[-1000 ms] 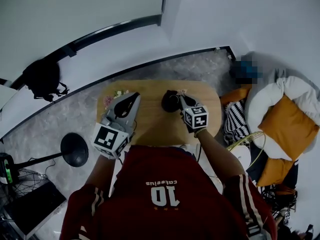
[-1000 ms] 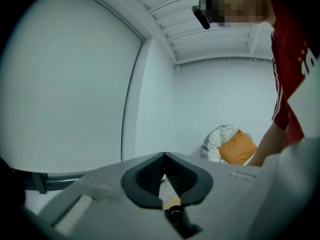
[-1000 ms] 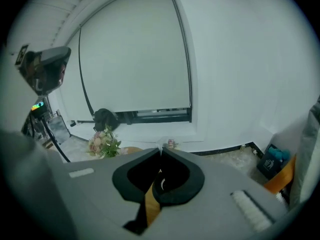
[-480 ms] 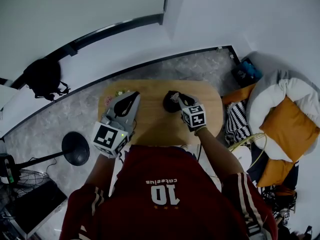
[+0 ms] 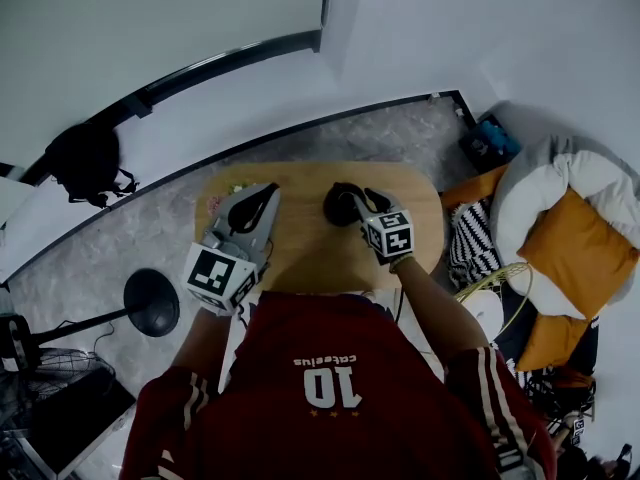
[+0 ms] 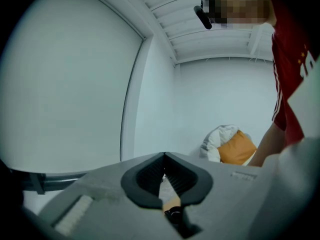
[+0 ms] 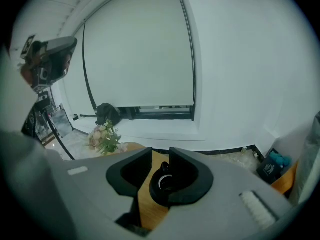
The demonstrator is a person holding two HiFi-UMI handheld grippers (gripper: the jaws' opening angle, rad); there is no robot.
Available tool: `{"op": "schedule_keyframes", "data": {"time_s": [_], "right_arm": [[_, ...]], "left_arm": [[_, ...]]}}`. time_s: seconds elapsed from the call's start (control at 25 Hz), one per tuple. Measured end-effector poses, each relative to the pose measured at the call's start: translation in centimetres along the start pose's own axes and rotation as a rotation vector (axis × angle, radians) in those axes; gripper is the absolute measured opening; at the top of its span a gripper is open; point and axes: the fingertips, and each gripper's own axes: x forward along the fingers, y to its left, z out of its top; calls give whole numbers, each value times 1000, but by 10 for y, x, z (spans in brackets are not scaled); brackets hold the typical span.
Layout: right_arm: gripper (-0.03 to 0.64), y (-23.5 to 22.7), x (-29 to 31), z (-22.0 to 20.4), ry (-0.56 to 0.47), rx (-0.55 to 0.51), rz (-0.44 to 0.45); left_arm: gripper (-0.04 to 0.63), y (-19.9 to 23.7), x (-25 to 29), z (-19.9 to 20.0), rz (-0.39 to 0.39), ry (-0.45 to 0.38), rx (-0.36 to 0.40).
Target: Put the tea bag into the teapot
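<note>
In the white room, the wooden table (image 5: 300,253) bears the dark teapot (image 5: 340,206) beneath the right gripper (image 5: 360,201), its jaws just opened wide and empty, the left gripper (image 5: 262,196) pinched together; tea bag unseen, likely released inside, so lifting clear seems next.

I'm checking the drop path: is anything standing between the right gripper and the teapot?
Nothing visible does. The right gripper's jaws have just been opening and now stand apart, with nothing between them. The teapot shows straight through the gap. The tea bag itself cannot be made out.
</note>
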Motion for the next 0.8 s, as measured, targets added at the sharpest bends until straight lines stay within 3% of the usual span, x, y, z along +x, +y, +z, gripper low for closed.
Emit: {"op": "schedule_keyframes", "data": {"time_s": [0.32,0.8], "right_arm": [[106,2,-18,6,-32,21,-19],[95,11,-81,43,-173,43,-55]], "left_arm": [[2,-9,-4,7,-14,-18,6],[2,-35,-10,21,-74,-66,23]]}}
